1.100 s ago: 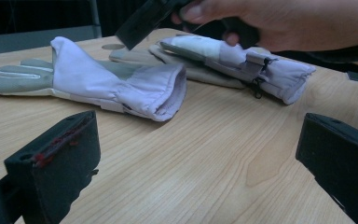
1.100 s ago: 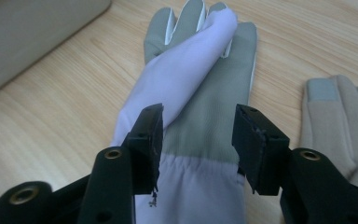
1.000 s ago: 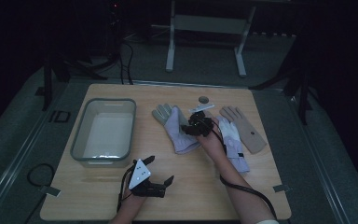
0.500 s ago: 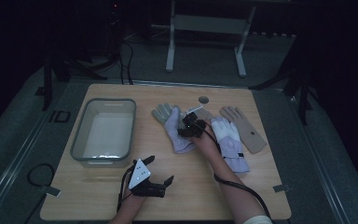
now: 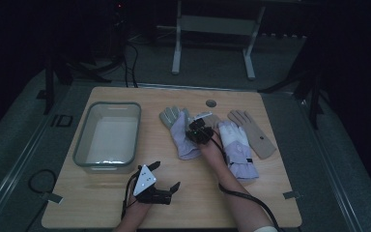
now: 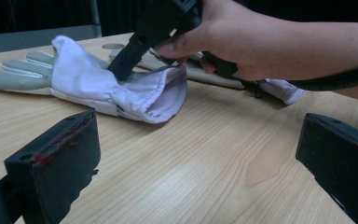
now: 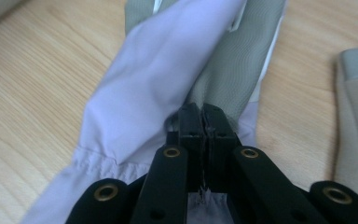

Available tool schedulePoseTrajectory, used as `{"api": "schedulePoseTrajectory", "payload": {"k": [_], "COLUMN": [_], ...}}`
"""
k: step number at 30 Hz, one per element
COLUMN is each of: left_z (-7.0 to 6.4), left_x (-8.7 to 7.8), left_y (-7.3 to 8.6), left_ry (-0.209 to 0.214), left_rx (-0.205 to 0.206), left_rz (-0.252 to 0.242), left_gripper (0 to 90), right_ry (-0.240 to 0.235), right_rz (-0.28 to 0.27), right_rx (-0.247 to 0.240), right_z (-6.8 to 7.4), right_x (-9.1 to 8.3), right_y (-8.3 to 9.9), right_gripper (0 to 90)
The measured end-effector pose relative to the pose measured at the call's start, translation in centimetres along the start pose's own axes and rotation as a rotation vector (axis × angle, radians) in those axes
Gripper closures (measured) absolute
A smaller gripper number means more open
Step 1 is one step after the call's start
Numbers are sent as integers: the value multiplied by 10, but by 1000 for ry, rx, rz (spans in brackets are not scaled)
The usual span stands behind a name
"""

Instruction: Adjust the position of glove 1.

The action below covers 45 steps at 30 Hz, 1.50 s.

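A lavender glove with grey fingers (image 5: 178, 131) lies mid-table, cuff toward me. My right gripper (image 5: 193, 129) is over its palm, shut on a fold of the lavender fabric (image 7: 154, 79); its jaw tips (image 7: 205, 122) meet with the cloth bunched around them. From the left gripper view, that glove (image 6: 98, 81) has its cuff raised open, and the right gripper (image 6: 151, 35) angles down into it from the person's hand. My left gripper (image 5: 166, 175) rests near the front edge, open, with bare wood between its jaws (image 6: 196, 158).
A clear plastic bin (image 5: 79, 145) stands at the table's left. A second lavender glove (image 5: 239, 152) and a tan glove (image 5: 253, 133) lie right of the held one. A round grommet (image 5: 211, 103) sits near the far edge. A cable (image 5: 241, 195) trails from the right arm.
The right hand and its gripper have shifted slightly left over the left glove. The left gripper has stayed put.
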<state>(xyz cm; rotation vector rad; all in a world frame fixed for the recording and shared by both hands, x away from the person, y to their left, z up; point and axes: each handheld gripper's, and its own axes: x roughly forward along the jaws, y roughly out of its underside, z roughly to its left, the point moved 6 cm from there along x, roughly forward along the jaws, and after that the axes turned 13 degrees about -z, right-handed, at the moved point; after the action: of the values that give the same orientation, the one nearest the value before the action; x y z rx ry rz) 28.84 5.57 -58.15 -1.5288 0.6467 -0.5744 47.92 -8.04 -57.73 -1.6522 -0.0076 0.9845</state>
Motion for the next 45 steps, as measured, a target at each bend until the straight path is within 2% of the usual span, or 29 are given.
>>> {"api": "schedulePoseTrajectory", "payload": {"k": [4,5,7,10,13,14,18,20,24,27,28,30,34,35,38,45], "left_z": [0,0,0,0,0,0,0,0,0,0,0,0,0,0,0,0], "left_x": [0,0,0,0,0,0,0,0,0,0,0,0,0,0,0,0], "left_y": [0,0,0,0,0,0,0,0,0,0,0,0,0,0,0,0], "left_ry": [-2,-2,-3,-2,-2,-2,-1,-2,-3,-3,-3,-4,-3,-3,-4,-7], "left_rx": [-2,-3,-2,1,-1,-1,4,2,5,6,6,8,8,8,8,6], "left_rz": [1,1,1,3,2,2,2,2,4,2,2,3,3,3,3,4], "left_gripper": [0,0,0,0,0,0,0,0,0,0,0,0,0,0,0,0], "right_ry": [30,49,47,48,63,55,58,86,97,96,109,113,139,152,140,148], "right_rz": [-37,-55,-72,-110,-159,-171,-198,-209,-206,-177,-167,-158,-137,-129,-106,-68], "right_rx": [41,72,136,200,201,201,237,244,288,297,298,320,327,313,289,205], "right_z": [2,3,5,11,18,19,20,20,22,25,25,24,20,19,19,23], "right_x": [-14,-19,-26,-40,-56,-60,-78,-92,-103,-103,-102,-102,-100,-99,-94,-87], "right_y": [-4,-5,-5,-5,-6,-6,-3,4,20,34,39,48,61,64,70,72], "right_gripper": [877,876,877,877,876,876,876,876,875,875,875,874,873,871,850,723]}}
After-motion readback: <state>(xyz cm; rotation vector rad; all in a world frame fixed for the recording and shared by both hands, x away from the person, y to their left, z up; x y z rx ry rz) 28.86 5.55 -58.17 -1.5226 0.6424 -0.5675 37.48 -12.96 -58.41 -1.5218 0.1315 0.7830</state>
